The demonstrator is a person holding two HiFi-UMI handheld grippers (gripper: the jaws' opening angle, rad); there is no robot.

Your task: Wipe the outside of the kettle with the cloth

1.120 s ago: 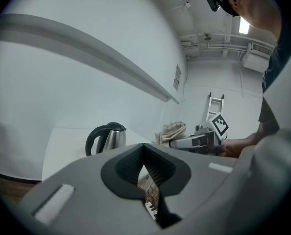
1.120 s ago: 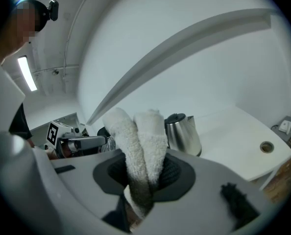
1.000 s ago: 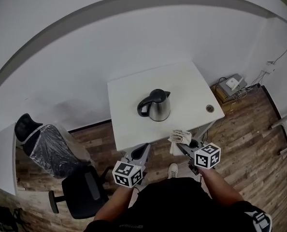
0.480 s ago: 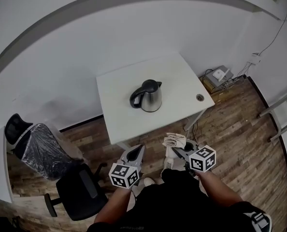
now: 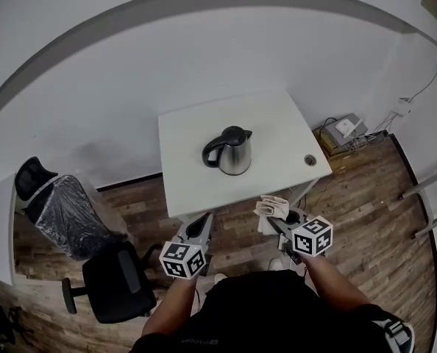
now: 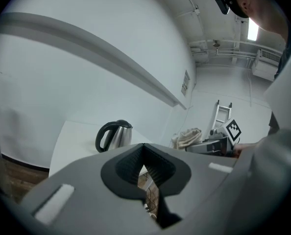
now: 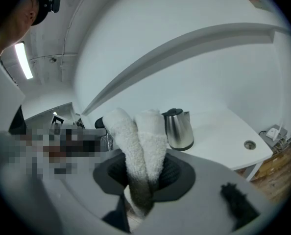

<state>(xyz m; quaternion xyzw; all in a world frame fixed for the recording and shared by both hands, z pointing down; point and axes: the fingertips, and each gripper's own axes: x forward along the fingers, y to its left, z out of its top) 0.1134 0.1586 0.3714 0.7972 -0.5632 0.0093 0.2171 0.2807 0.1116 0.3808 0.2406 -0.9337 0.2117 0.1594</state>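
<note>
A steel kettle (image 5: 229, 151) with a black handle and lid stands upright near the middle of the white table (image 5: 196, 186). It also shows in both gripper views (image 6: 113, 135) (image 7: 179, 129). My right gripper (image 5: 274, 219) (image 7: 143, 173) is shut on a folded white cloth (image 5: 272, 209) (image 7: 140, 136), which sticks up from the jaws. It hovers at the table's near right edge, short of the kettle. My left gripper (image 5: 202, 223) (image 6: 144, 148) is shut with nothing in it and sits below the near edge, to the left. The cloth (image 6: 187, 137) appears at the right of the left gripper view.
A black office chair (image 5: 119, 282) stands on the wood floor at my left, with a plastic-covered chair (image 5: 57, 212) behind it. The table has a cable hole (image 5: 309, 159) near its right corner. A box of devices (image 5: 343, 131) lies on the floor against the wall.
The head view has shifted, so the table and kettle sit slightly differently in frame. Both grippers stay before the table's near edge, and the cloth stays held.
</note>
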